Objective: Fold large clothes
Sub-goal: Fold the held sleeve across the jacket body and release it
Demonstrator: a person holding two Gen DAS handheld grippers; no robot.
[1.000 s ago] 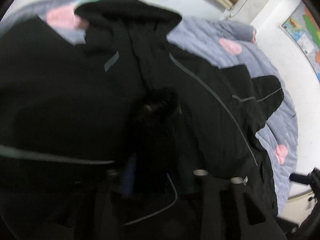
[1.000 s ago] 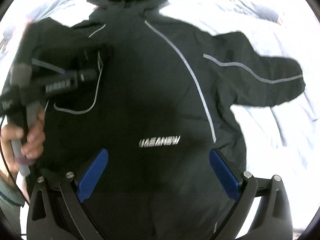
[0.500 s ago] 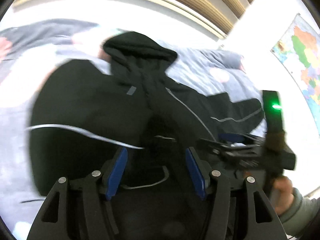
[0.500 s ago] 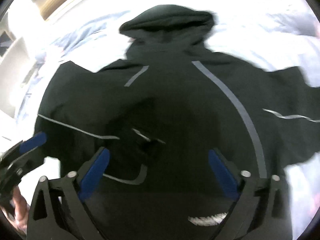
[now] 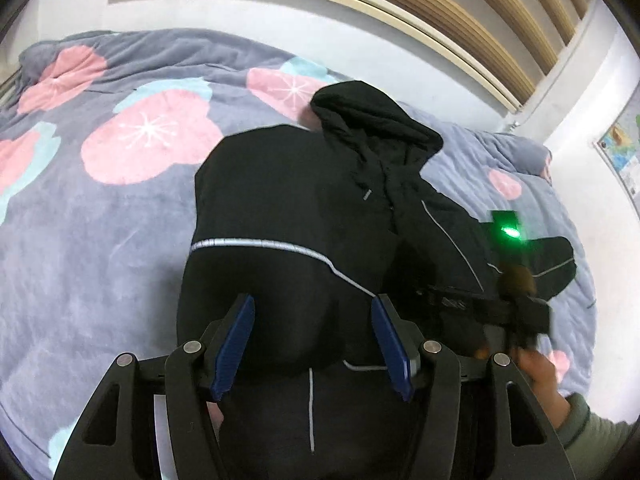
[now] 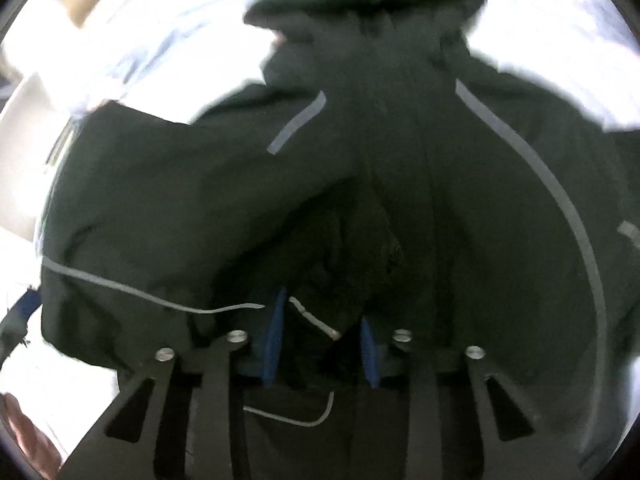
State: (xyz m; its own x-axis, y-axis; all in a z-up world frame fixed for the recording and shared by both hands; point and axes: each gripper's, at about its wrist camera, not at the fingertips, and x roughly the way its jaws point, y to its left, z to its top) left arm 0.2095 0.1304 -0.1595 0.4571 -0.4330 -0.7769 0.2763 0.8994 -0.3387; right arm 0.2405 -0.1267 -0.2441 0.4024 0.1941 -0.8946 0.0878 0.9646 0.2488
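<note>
Left claw (image 5: 312, 344) hovering with blue pads (image 5: 234, 346) spread wide, gripping nothing, just above the black jacket (image 5: 292, 208). Jacket lying on the floral blanket (image 5: 100, 208), hood (image 5: 372, 116) pointing toward the far wall. Near sleeve (image 5: 256, 264) lying folded across the body, its grey piping running sideways just ahead of the pads. Far sleeve (image 5: 556, 264) sticking out over the blanket at right. Right claw (image 5: 472, 304) showing at the right edge, green light glowing on top, hand (image 5: 536, 368) wrapping its handle; state not readable from this view. Slatted headboard (image 5: 460, 12) and wall map (image 5: 624, 148) sitting behind the bed.

Right wrist view, blurring somewhat: right claw (image 6: 322, 344) sitting low over the jacket (image 6: 460, 220), blue pads (image 6: 274, 340) drawn in close together with a bunched lump of black fabric and a piece of grey piping lying between them. Pinching that fold, by the look of it; actual pad contact hiding in dark cloth. Hood (image 6: 368, 4) showing at top centre, folded sleeve (image 6: 160, 208) lying across at left. Blanket (image 6: 132, 48) washing out to white around the jacket. Blue tip of left claw (image 6: 24, 308) peeking in at far left edge.
</note>
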